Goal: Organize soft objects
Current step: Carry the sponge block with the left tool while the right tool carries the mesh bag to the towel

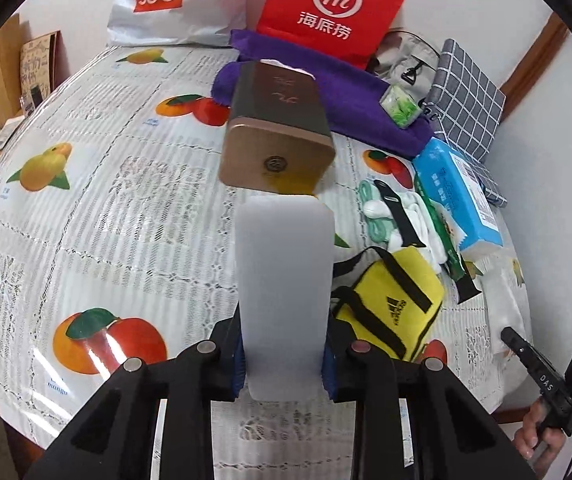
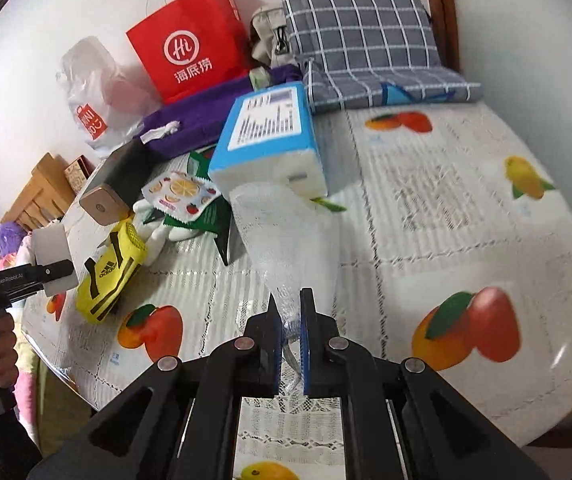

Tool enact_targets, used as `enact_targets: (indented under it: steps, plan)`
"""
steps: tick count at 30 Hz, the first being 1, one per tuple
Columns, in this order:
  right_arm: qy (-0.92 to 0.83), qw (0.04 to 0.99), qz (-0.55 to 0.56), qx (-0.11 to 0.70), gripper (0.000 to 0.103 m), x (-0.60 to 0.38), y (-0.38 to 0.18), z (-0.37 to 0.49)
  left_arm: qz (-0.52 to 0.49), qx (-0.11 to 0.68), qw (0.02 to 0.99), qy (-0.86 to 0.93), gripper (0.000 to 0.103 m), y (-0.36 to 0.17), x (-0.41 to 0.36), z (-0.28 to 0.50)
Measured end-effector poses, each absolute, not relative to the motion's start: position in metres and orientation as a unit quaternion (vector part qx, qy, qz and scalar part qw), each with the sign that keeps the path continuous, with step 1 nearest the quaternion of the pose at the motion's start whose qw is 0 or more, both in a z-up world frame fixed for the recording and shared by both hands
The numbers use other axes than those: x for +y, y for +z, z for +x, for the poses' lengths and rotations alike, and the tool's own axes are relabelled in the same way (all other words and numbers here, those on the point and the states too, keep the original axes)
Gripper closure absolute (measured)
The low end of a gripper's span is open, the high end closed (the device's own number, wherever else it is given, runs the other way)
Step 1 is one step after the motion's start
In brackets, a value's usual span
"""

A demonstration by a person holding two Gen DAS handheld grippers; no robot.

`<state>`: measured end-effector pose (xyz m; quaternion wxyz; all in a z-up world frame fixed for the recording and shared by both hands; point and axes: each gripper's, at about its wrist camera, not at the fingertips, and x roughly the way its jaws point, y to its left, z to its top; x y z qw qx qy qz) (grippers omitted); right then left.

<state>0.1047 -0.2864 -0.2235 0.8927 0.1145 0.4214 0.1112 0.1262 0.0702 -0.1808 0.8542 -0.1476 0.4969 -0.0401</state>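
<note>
— Grippers? Left gripper (image 1: 284,364) clamps a white foam block (image 1: 284,280); right gripper (image 2: 291,344) pinches bubble wrap (image 2: 286,240).

— Why lifted?

— Probably carrying both off the tabletop (image 2: 446,208) toward the far-edge pile.

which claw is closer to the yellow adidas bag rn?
Left. The left claw, gripping a white block, sits just beside the yellow bag. The right claw, holding clear plastic wrap, is farther off across the table.
</note>
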Motion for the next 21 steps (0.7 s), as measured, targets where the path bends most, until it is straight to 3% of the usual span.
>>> enact_targets:
  steps: [11, 21]
  plan:
    - [0.132, 0.890, 0.146, 0.411, 0.096, -0.292, -0.206, 0.099, -0.143, 0.495, 0.857, -0.027, 0.076, -0.160, 0.064, 0.126]
    - [0.135, 0.909, 0.109, 0.378, 0.096, -0.279, -0.165, 0.102, -0.143, 0.475, 0.868, -0.027, 0.076, -0.132, 0.069, 0.131]
